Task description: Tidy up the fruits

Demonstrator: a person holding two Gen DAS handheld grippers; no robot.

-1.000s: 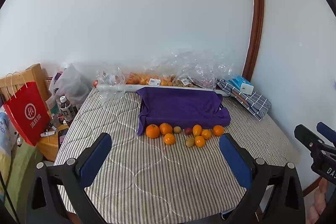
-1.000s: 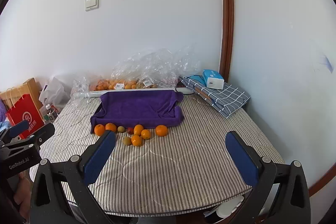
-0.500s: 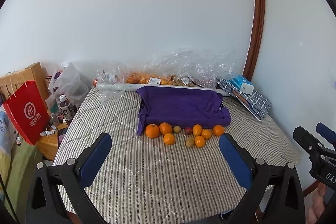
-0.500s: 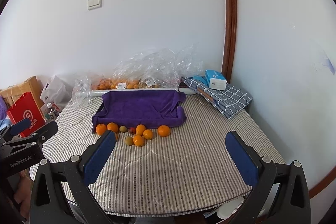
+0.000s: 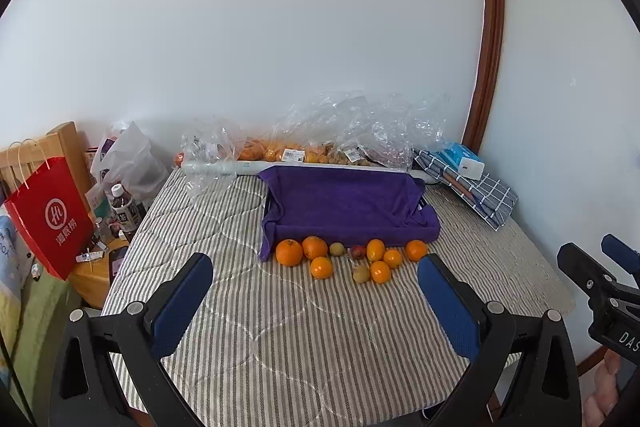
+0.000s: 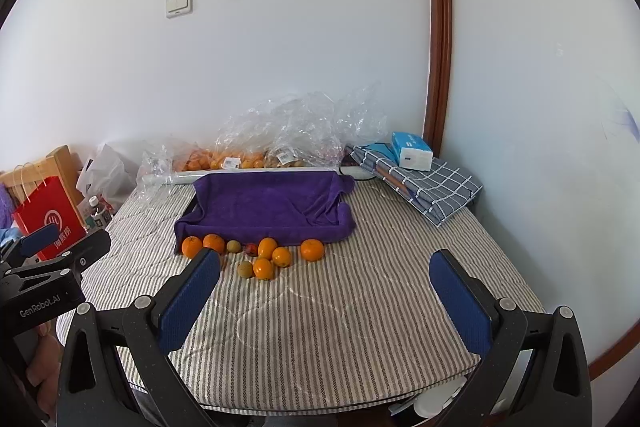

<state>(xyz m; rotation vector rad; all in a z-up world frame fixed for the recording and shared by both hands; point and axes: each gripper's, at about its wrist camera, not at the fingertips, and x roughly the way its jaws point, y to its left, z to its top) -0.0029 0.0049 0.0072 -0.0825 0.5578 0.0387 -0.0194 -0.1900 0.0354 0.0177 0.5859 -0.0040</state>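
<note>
Both my tongs are open and hold nothing. The left tongs (image 5: 316, 303) and the right tongs (image 6: 324, 301) hang above the near part of the striped surface (image 5: 320, 347), well apart from the fruits.

The fruits (image 5: 348, 259) lie in a loose group on the surface, just in front of the tray covered by a purple towel (image 5: 348, 203). Most are oranges; among them I see two small greenish-brown fruits and one small red fruit (image 5: 359, 251).

I think the main danger is rolling. The fruits are round and some touch each other, so if one finger pushes a neighbour while I close on an orange, that one may roll toward the near edge and fall. The small red fruit sits between bigger ones, so a wide approach could knock them. The towel is soft and folded at the front wall, so a fruit put on that wall may slip back out.

The left view shows the red paper bag (image 5: 48, 215) and the bottles (image 5: 124, 207) beside the surface clearly, and my right tongs at its right border. The right view shows the folded checked cloth (image 6: 424, 183) with the tissue pack (image 6: 412, 151) much better, but its left finger (image 6: 188, 303) hides one orange partly.
</note>
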